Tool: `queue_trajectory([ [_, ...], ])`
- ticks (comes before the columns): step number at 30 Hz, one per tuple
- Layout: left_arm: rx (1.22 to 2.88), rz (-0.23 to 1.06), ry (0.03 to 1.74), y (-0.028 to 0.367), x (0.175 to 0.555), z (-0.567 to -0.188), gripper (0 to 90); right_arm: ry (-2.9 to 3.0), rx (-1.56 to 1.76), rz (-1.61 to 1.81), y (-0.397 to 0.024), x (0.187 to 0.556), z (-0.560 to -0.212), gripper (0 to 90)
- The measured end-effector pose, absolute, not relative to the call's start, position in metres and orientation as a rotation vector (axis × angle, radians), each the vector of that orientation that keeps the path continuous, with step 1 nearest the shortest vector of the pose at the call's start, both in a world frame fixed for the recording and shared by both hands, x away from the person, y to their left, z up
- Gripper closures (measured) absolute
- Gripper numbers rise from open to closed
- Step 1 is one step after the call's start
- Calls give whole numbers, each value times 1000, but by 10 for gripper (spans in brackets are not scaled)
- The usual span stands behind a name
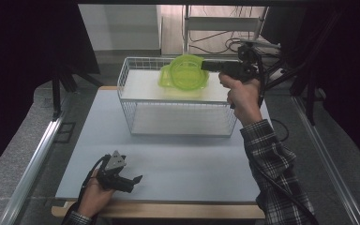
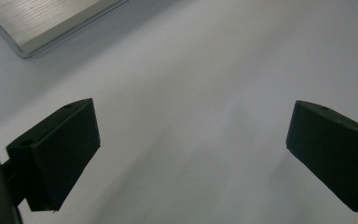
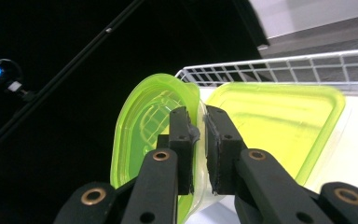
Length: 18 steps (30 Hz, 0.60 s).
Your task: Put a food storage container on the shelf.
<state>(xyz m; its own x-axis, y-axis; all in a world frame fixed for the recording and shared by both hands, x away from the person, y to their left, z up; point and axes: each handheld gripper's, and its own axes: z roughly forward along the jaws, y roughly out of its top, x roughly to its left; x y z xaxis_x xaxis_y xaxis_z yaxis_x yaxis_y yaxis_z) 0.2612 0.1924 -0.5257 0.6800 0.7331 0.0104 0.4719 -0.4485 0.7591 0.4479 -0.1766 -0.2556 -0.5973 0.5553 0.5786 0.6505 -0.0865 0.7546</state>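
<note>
**Green bowl lifted above wire basket**

Black jaws of the right gripper (image 3: 197,135) pinch the rim of a translucent green bowl (image 1: 186,71), held on edge at upper centre over the wire basket (image 1: 127,96). A second green container (image 3: 279,121) lies inside. Low left, the left gripper (image 1: 132,180) rests wide open and empty on the table (image 1: 192,164). Judging by this, removal is underway and placement remains.

A pale table (image 1: 168,164) carries a white wire basket (image 1: 178,117).
</note>
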Motion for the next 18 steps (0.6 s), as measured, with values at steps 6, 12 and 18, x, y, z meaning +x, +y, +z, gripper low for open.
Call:
queue_trajectory([
  [6, 2129, 436, 922, 193, 261, -526, 25, -2091, -1415, -1793, -167, 462, -254, 811],
  [12, 2129, 436, 923, 193, 261, -526, 25, -2101, -1468, -1776, -159, 476, -254, 811],
  [18, 2132, 438, 919, 193, 261, -526, 25, -2101, -1514, -1750, -155, 488, -258, 811],
])
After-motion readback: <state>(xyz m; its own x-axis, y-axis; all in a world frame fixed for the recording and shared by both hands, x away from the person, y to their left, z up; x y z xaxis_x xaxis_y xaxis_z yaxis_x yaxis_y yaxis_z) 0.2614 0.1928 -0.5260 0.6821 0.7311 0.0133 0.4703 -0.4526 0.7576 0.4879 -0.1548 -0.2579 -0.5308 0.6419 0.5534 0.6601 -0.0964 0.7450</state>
